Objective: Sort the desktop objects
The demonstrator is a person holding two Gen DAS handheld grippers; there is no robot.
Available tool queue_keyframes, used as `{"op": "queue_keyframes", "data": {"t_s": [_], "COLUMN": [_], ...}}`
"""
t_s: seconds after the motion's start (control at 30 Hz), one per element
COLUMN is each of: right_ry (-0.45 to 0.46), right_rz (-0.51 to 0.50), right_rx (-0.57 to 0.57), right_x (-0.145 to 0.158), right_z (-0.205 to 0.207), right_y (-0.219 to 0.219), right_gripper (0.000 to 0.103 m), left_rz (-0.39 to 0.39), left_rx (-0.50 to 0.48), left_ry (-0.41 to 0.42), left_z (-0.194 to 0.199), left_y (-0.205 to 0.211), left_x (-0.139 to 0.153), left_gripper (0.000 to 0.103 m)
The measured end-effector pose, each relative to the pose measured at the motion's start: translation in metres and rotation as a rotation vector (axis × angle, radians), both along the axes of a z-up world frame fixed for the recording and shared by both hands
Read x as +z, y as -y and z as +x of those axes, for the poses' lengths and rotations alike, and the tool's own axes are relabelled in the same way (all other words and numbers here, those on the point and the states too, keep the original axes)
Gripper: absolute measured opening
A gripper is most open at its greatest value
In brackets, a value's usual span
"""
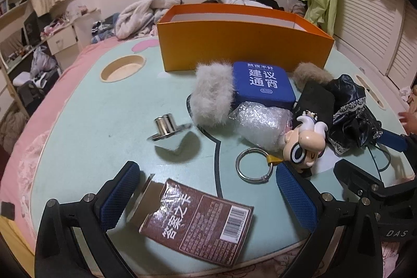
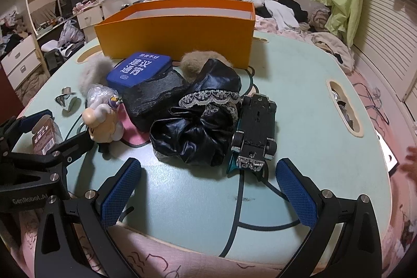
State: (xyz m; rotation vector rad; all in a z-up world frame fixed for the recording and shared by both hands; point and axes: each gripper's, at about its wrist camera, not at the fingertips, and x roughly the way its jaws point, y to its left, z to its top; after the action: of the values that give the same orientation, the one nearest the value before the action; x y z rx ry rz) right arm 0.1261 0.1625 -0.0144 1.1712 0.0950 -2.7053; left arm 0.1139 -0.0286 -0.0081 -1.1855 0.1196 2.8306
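Observation:
An orange box (image 1: 242,43) (image 2: 177,30) stands open at the back of the mint table. In front of it lie a blue tin (image 1: 263,85) (image 2: 138,69), a grey fur piece (image 1: 212,95), a bubble-wrap bundle (image 1: 260,124), a cartoon figure keyring (image 1: 305,140) (image 2: 104,121), a black lace cloth (image 2: 198,127), an upturned toy car (image 2: 256,132) and a metal funnel (image 1: 169,129). A brown card box (image 1: 198,220) lies between the wide-apart fingers of my left gripper (image 1: 208,197). My right gripper (image 2: 208,189) is open over bare table, just short of the toy car.
The table (image 2: 182,199) rests on a pink bed. It has a round cup hole (image 1: 122,68) at the back left and a slot (image 2: 344,106) at the right. Clothes pile up behind the box. A person's hand (image 2: 410,163) shows at the right edge.

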Motion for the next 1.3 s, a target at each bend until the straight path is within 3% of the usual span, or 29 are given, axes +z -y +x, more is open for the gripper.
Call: {"op": "queue_keyframes", "data": {"t_s": [1.3], "right_ry": [-0.006], "right_rz": [-0.004], "right_rx": [0.039], "right_x": [-0.0044], "right_z": [-0.0089], "right_y": [-0.003], "right_gripper": [0.103], "left_rz": [-0.003], "left_rx": [-0.026], "left_ry": [0.005], "left_z": [-0.0103], "left_y": [0.001], "left_x": [-0.0002], "left_gripper": [0.103]}}
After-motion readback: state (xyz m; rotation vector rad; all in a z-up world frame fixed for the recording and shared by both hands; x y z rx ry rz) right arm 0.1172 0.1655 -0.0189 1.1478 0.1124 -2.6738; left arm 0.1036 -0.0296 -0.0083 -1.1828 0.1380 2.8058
